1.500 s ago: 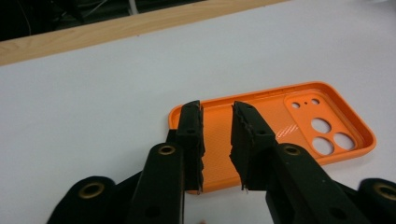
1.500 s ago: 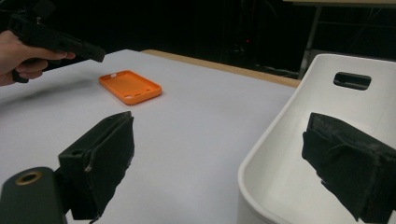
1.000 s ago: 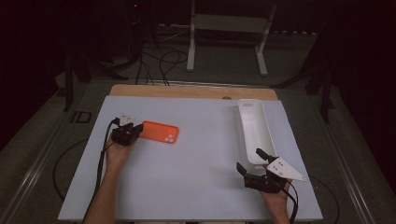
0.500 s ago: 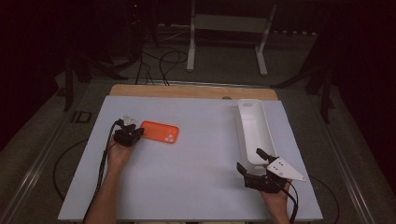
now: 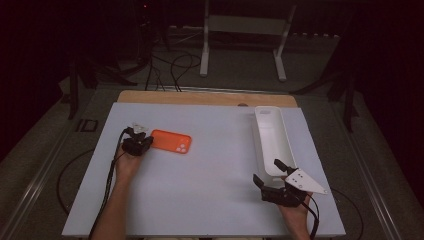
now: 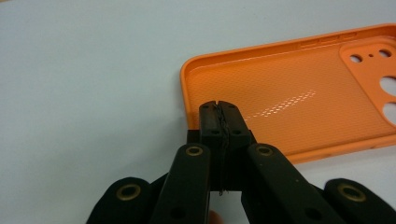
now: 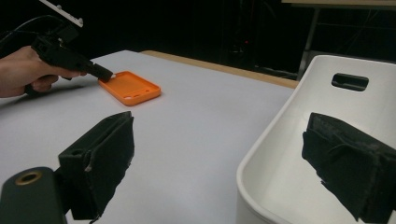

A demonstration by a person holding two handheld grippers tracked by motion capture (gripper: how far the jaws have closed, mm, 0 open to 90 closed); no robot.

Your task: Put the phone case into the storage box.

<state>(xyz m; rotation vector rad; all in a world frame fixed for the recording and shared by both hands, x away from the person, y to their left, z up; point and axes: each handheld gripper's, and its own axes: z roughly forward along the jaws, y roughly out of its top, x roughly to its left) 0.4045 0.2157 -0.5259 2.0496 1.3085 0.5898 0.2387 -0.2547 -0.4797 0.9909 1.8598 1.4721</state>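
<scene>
Jaws of the left gripper [image 6: 219,116] stayed pinched on the case [image 6: 299,93] rim, ready to lift; right gripper [image 7: 219,154] waited, fingers apart, at the tray [image 7: 289,140].

Overhead view, two low gripper views

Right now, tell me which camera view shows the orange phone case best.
The left gripper view: the orange phone case lies close up, open side up, camera cutouts clear, the shut left gripper at its near edge. The high view shows it small and whole; the right gripper view shows it distant, at a shallow angle.
</scene>
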